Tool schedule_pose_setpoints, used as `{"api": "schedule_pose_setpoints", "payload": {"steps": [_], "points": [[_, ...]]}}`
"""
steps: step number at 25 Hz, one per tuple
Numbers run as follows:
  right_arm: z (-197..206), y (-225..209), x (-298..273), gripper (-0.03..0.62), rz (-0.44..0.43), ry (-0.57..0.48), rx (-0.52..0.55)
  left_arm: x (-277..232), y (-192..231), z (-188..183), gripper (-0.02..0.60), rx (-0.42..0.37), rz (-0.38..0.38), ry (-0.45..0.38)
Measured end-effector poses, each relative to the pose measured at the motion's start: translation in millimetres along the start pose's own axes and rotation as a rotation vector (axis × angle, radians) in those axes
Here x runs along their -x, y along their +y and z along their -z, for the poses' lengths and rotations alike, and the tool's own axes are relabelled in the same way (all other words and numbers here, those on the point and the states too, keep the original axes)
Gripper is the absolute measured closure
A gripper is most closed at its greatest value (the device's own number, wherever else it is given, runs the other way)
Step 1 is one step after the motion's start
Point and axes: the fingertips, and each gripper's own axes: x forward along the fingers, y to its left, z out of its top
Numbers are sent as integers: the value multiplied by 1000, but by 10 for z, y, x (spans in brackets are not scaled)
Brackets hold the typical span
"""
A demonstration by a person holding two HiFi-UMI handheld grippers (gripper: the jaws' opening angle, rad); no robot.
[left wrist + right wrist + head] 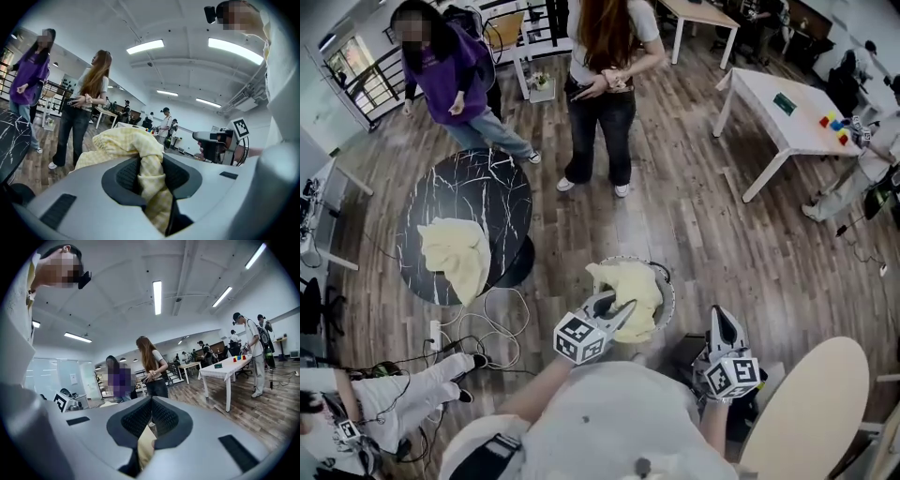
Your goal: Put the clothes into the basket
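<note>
My left claw (622, 309) grips the yellow garment (123, 140) over the basket (666, 292), so this is the drop-in step: next I lower, release, then fetch the other cloth (455, 251) off the black tabletop (502, 187); my right claw (151, 401) looks closed, probably empty.

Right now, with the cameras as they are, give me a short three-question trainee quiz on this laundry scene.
1. Multiple choice: what does the left gripper clamp? A) a pale yellow checked cloth B) a green book C) nothing
2. True or false: a second pale yellow cloth lies on the round black marble table.
3. Short answer: in the head view, which container does the clamped cloth hang over?

Key: 1 A. 2 True. 3 The round grey basket.
</note>
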Motion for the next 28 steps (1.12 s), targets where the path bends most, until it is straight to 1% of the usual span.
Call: {"api": "schedule_pose_setpoints", "payload": {"steps": [6, 12, 20, 28], "points": [[23, 21, -51, 585, 88, -16, 2, -177, 281, 232, 454, -9, 60, 100], [38, -85, 119, 585, 198, -40, -24, -392, 377, 479, 454, -17, 122, 202], [99, -204, 453, 585, 335, -67, -47, -709, 518, 890, 454, 1, 155, 322], [167, -267, 746, 585, 453, -88, -58, -975, 714, 1300, 454, -15, 160, 436]]}}
